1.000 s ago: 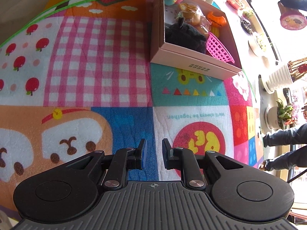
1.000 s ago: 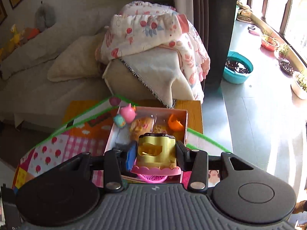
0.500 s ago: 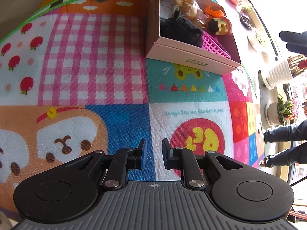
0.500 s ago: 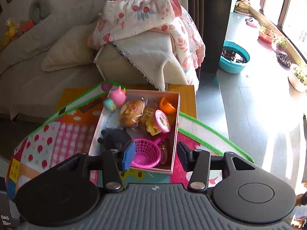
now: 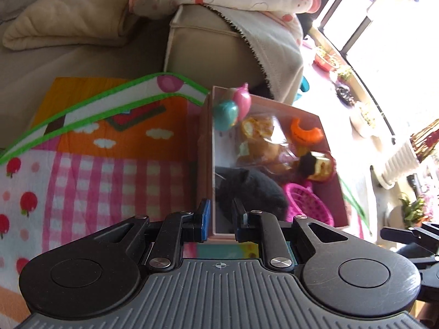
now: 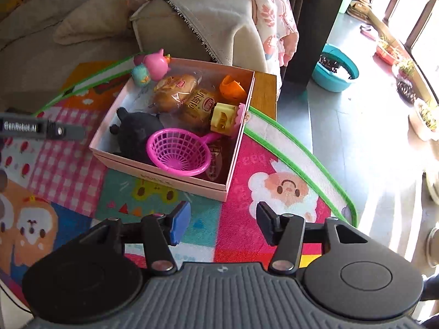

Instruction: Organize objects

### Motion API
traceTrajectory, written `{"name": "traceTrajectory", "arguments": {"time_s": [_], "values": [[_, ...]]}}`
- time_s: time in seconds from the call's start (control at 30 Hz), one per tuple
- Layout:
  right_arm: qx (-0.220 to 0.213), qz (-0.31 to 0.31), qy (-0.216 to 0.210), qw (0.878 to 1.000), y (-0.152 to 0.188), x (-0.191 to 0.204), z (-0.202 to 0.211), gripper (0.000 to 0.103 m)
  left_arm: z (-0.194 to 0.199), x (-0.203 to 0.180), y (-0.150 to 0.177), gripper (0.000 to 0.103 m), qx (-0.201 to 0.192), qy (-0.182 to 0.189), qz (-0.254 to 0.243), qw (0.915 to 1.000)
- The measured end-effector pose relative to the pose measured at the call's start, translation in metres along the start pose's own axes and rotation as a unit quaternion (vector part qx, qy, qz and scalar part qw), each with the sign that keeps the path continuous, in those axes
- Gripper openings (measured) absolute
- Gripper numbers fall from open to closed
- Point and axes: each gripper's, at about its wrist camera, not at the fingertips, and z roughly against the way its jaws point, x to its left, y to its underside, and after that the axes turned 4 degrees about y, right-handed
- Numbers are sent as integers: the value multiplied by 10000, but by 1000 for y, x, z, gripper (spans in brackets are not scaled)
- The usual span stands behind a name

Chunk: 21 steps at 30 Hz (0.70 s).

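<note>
Left wrist view: left gripper (image 5: 220, 220) straddled the box (image 5: 208, 164) near-left corner wall, 2 fingers closed to a narrow gap, contact unclear. Right gripper (image 6: 222, 226) spread, empty, over mat (image 6: 274, 164); box lay ahead-left. Left nearer.

"GenRobot.AI" marks the left gripper (image 6: 41, 131) body
</note>
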Motion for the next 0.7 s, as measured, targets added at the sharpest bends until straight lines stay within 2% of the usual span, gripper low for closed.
{"name": "traceTrajectory", "arguments": {"time_s": [0.1, 0.17, 0.2, 0.23, 0.27, 0.3, 0.33, 0.43, 0.53, 0.7], "values": [[42, 169, 101, 9998, 7, 9, -36, 53, -27, 12, 5, 18, 210, 46, 124, 9997], [32, 274, 195, 9994, 12, 16, -54, 53, -36, 15, 12, 19, 282, 80, 28, 9996], [27, 321, 261, 9991, 13, 19, -60, 53, -37, 16, 13, 27, 219, 17, -84, 9997], [-7, 336, 320, 9989, 13, 21, -65, 53, -37, 17, 13, 46, 212, -121, -213, 9995], [-95, 307, 341, 9989, 13, 22, -69, 53, -37, 19, 12, 58, 200, -373, -292, 9987], [-202, 260, 339, 9989, 11, 23, -70, 53, -35, 24, 11, 78, 142, -574, -299, 9978], [-331, 200, 327, 9987, 8, 25, -70, 52, -32, 31, 11, 88, 44, -699, -261, 9972], [-485, 156, 125, 9986, -3, 39, -75, 52, -26, 58, 4, 94, -239, -818, -166, 9962], [-756, 250, 111, 9968, -19, 66, -81, 53, -25, 80, -10, 97, -511, -1048, -397, 9924], [-974, -54, 135, 9951, -56, 92, -101, 52, -34, 106, -36, 102, -590, -1032, -775, 9899]]}}
